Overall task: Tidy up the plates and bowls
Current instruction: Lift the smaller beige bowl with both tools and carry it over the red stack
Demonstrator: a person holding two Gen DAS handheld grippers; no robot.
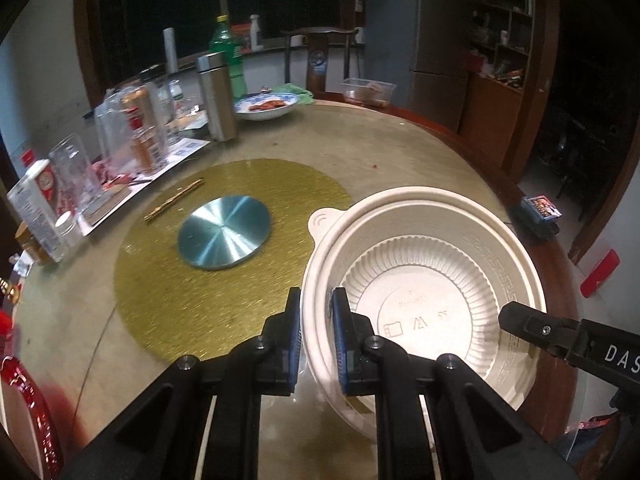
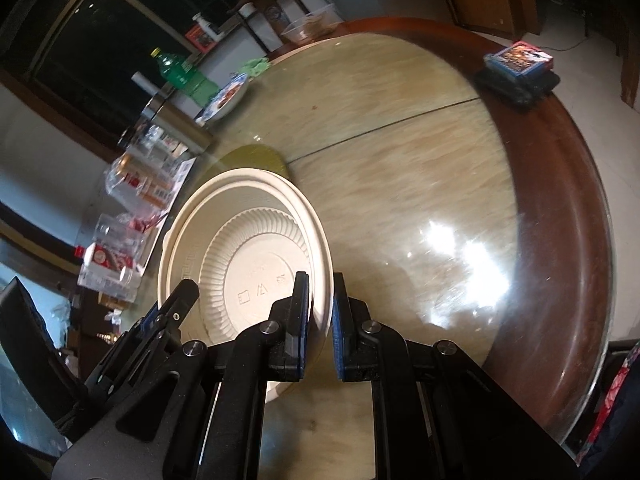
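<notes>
The cream bowl [image 1: 424,280], near the desk's [image 1: 380,148] right edge, is pinched at opposite rims by left gripper [image 1: 317,336] and right gripper [image 2: 321,320] fingers; level, equal pressure is advised.

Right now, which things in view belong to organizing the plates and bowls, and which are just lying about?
Belongs to the job:
- cream plastic ribbed bowl, rim gripped by left gripper and right gripper
- blue-and-white plate of food

Lying about:
- green plastic bottle
- steel thermos flask
- round metal disc
- clear plastic container
</notes>
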